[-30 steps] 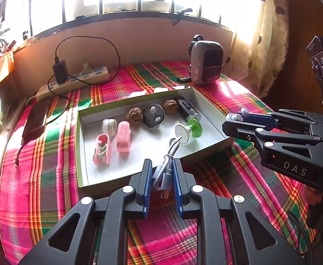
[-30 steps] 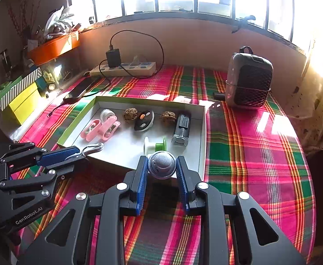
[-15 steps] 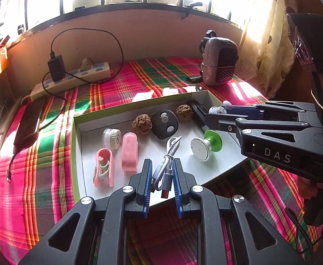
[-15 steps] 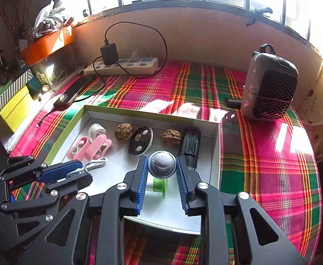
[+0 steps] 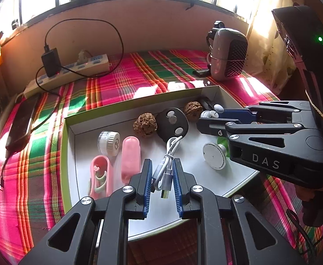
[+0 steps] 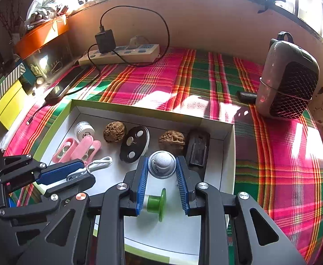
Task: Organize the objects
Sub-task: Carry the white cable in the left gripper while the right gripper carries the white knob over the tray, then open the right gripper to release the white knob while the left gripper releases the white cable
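Left wrist view: left gripper (image 5: 161, 172) clamped on coiled white USB cable (image 5: 165, 165) above white tray (image 5: 137, 103) | right gripper (image 6: 162, 167) clamped on round grey earbud case (image 6: 162, 164) above same tray, over green-and-white spool (image 6: 155, 203) | tray on plaid-covered surface (image 6: 272, 154)

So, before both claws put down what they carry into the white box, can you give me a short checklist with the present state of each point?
1. Left claw grips the white USB cable: ok, cable pinched between the pads.
2. Right claw grips the round silver object: ok.
3. Both claws are over the white box: ok.
4. Free floor under the cable: ok, bare white patch between the pink case and the green-and-white spool.
5. Free floor under the silver object: not ok, the spool lies right below the right claw.
6. Height of the loads above the box floor: cannot tell.
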The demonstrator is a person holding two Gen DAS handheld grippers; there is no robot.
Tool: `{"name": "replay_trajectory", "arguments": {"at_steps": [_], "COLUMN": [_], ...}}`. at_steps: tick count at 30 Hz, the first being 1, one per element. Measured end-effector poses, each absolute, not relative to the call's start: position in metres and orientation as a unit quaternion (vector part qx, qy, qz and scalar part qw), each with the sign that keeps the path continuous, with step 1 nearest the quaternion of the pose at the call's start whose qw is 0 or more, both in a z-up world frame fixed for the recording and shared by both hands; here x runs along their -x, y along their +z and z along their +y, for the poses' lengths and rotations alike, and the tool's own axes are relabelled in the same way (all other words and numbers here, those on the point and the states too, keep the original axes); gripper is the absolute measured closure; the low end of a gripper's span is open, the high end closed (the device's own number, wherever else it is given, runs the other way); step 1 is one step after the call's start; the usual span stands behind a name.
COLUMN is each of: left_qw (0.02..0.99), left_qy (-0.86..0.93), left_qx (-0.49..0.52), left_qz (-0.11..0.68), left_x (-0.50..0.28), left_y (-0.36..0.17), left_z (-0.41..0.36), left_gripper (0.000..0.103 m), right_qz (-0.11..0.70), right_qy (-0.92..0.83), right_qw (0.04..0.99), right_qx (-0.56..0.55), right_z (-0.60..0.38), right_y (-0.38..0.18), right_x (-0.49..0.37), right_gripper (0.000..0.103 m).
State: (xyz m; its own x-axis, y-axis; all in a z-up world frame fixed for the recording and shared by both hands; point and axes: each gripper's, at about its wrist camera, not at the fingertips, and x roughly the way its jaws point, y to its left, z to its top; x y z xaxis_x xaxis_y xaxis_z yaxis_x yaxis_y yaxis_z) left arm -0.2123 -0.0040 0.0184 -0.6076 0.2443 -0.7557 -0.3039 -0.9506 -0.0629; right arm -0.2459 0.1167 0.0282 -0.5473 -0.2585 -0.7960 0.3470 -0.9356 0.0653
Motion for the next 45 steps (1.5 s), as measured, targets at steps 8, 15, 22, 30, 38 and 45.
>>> {"name": "replay_trajectory", "arguments": {"at_steps": [8,15,22,30,38,45], "left_qw": [0.152,0.148,0.15,0.151,0.15,0.151], "left_qy": [0.894,0.89,0.888,0.888,0.888,0.888], "left_qx": [0.42,0.429,0.434,0.434,0.434,0.434], "left_qz": [0.041,0.038,0.032,0.03,0.033,0.032], "left_x": [0.217,0.221,0.223,0.224,0.224,0.224], "left_y": [0.014,0.009,0.006,0.005,0.004,0.005], "left_z": [-0.003,-0.005,-0.005,-0.005,-0.005,-0.005], "left_gripper": [0.086,0.086,0.086,0.086,0.086,0.085], "right_qz": [0.054,0.062,0.068,0.069,0.079,0.079], "right_qy": [-0.874,-0.87,-0.869,-0.869,-0.868,-0.866], "right_qw": [0.173,0.174,0.171,0.172,0.168,0.167], "right_qx": [-0.452,-0.457,-0.459,-0.459,-0.461,-0.464], "right_z": [0.114,0.11,0.108,0.106,0.1,0.099], "right_y": [0.023,0.019,0.016,0.014,0.013,0.011], "right_x": [0.253,0.256,0.257,0.257,0.255,0.255], "right_gripper": [0.076,0.076,0.076,0.076,0.076,0.076]}}
